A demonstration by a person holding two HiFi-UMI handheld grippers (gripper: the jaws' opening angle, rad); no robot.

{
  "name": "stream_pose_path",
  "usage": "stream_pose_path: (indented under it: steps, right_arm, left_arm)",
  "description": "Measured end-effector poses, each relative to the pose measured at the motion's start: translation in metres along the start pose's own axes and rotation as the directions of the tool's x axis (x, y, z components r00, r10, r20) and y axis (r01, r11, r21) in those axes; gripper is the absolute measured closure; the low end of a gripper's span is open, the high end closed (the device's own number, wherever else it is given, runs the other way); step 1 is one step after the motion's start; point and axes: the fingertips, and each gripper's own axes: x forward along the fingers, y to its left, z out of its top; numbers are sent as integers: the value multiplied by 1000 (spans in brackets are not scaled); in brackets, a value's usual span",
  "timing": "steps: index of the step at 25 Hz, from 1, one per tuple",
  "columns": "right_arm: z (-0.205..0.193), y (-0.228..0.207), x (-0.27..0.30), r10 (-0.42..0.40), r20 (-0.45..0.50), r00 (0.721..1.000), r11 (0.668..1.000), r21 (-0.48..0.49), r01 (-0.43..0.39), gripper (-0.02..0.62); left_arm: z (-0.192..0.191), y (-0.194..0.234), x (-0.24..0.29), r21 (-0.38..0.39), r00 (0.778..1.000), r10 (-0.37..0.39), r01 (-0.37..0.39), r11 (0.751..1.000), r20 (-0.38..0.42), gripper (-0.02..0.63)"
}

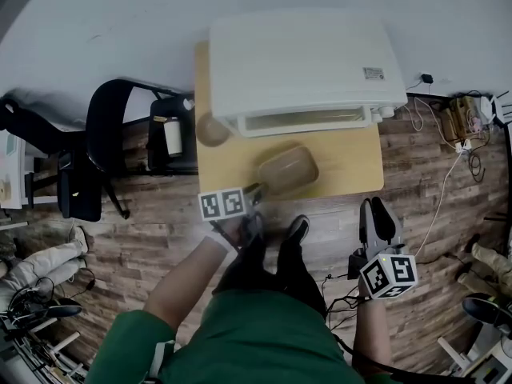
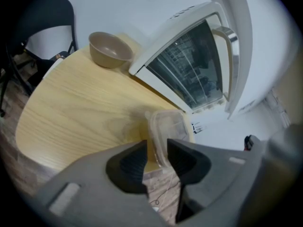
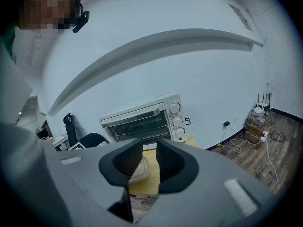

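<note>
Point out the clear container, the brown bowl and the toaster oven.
clear container [image 2: 166,126], left gripper view, on its translucent top.
brown bowl [image 2: 109,56], left gripper view, on its outer wall.
toaster oven [image 2: 191,65], left gripper view, on its glass door.

No writing can be read. The small label [image 1: 373,73] on the white toaster oven [image 1: 304,62] is too tiny to make out. The marker cubes [image 1: 222,205] on the left gripper [image 1: 256,189] and the right gripper [image 1: 374,206] show only black-and-white square patterns.
</note>
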Motion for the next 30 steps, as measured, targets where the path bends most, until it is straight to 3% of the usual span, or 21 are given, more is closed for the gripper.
stream_pose_path:
  steps: [7,14,23,30]
  right_arm:
    - [2,2,-4,-8,6,1000,1000,-4,8,506]
    - [1,3,-13,-27,12,1000,1000,0,27,506]
    - [6,13,-18,-20,36,999,1000,-10,21,508]
    - [17,17,-20,-21,49,999,1000,-16,22,508]
  left_arm:
    - [-4,3,6,-60,1000,-15,14,998,-9,540]
    - [0,3,5,-105,1000,-26,27,994,9,557]
    - [6,-9,-6,-59,998,-54,54,997,11,561]
    - [13,-33,-12,34,995,-99,99,995,6,562]
